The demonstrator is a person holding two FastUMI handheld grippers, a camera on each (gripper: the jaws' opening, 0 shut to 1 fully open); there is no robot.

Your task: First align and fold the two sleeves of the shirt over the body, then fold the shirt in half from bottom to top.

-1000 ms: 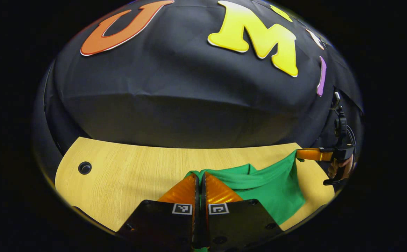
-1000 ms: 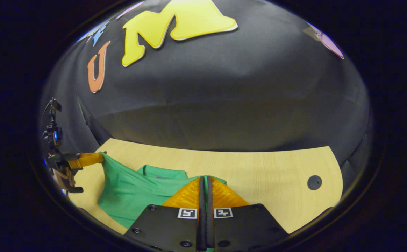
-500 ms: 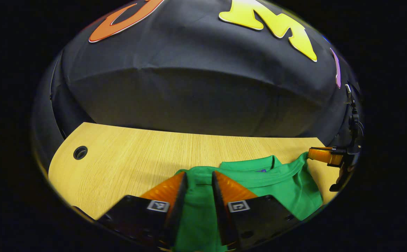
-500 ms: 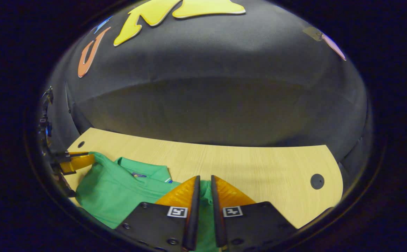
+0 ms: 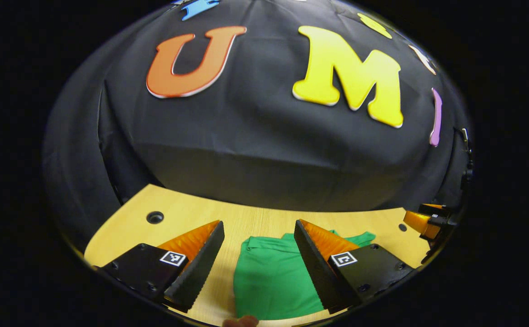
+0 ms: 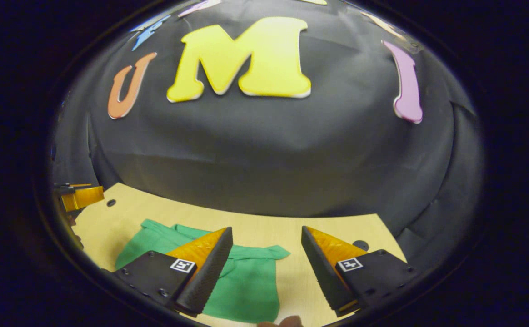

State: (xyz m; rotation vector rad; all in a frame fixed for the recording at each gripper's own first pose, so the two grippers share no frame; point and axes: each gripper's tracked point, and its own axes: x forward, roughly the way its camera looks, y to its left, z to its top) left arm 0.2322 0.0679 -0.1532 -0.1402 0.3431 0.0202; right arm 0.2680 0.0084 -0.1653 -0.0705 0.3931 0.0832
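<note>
The green shirt [image 5: 271, 277] lies folded on the wooden table [image 5: 187, 213], collar toward the wall. Both the left gripper [image 5: 257, 247] and right gripper [image 6: 266, 254] hang released above it. Lift straight away, without catching the cloth.

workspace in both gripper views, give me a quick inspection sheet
surface: light wooden table with round holes near its far corners
job's things: green shirt lying folded flat on the table
clutter: nothing seen
grippers: left gripper open above the shirt, touching nothing; right gripper open, holding nothing
cables: nothing seen
surroundings: black cloth wall behind the table; fingertips at the bottom edge of the left gripper view
</note>
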